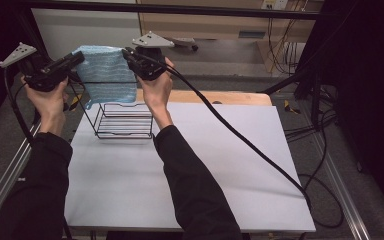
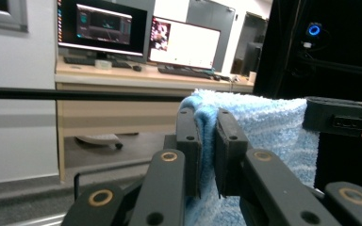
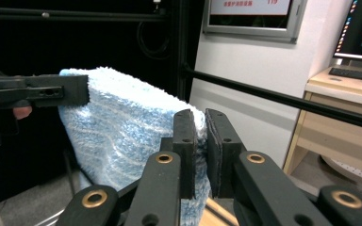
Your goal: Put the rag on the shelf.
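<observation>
Up close, the left gripper's fingers (image 2: pixel 231 141) are clamped on one top corner of a light blue towel (image 2: pixel 268 127), the terry cloth pinched flat between the pads. The right gripper's fingers (image 3: pixel 185 141) are clamped likewise on the other top corner, where the towel (image 3: pixel 122 136) bulges out toward nine o'clock of that view.

From the high view, the left gripper (image 1: pixel 80 57) and the right gripper (image 1: pixel 126 54) hold the towel (image 1: pixel 107 75) stretched between them in the air, its top edge near level and the rest hanging straight down. Its lower hem hangs just above a black wire rack (image 1: pixel 122 120); whether they touch cannot be told. The rack stands on the white worktop (image 1: pixel 220 170), toward eleven o'clock of its surface.

Each hand grips its tool from below, black sleeves reaching in from six o'clock. A thick black cable (image 1: pixel 240 135) trails from the right gripper toward four o'clock, across the worktop and off its edge.
</observation>
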Demonstrator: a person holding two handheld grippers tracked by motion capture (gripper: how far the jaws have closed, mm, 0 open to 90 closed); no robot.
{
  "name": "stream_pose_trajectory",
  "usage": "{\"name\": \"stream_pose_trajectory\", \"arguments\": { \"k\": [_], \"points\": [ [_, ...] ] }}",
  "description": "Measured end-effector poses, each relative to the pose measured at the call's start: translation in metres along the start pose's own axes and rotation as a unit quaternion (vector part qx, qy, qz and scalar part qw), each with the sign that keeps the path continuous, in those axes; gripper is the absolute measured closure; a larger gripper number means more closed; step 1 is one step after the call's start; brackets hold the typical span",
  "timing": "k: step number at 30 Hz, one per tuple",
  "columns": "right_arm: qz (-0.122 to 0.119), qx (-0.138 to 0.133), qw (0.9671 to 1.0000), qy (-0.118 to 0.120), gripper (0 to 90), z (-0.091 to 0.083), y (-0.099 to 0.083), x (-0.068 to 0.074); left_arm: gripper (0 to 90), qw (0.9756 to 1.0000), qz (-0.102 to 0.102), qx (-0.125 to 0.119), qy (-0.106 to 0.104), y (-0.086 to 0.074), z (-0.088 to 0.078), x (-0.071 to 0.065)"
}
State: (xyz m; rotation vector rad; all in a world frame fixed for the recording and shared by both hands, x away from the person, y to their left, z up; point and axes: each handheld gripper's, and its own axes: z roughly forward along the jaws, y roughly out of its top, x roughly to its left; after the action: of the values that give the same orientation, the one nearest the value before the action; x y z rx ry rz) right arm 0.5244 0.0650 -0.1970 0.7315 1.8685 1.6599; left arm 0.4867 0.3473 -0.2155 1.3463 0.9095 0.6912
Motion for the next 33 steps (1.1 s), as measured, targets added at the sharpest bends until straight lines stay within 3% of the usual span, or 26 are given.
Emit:
{"name": "stream_pose_trajectory", "arguments": {
  "k": [9,15,25,33],
  "points": [
    [-0.005,0.006,0.9996,0.029,83.6,-0.011,-0.005,0.009,81.9,0.9998,-0.011,0.002,-0.019,-0.005,-0.013,0.003],
    [-0.019,0.009,0.9992,0.035,83.7,-0.015,-0.003,0.012,81.6,0.9996,-0.012,0.007,-0.025,-0.005,-0.018,0.001],
    [-0.026,0.022,0.9986,0.041,83.7,-0.02,-0.009,0.016,80.9,0.9995,-0.009,0.02,-0.022,-0.014,-0.023,0.0],
    [-0.032,0.045,0.9965,0.063,83.5,-0.024,-0.012,0.023,79.3,0.9989,-0.013,0.035,-0.029,-0.024,-0.035,0.002]
  ]
}}
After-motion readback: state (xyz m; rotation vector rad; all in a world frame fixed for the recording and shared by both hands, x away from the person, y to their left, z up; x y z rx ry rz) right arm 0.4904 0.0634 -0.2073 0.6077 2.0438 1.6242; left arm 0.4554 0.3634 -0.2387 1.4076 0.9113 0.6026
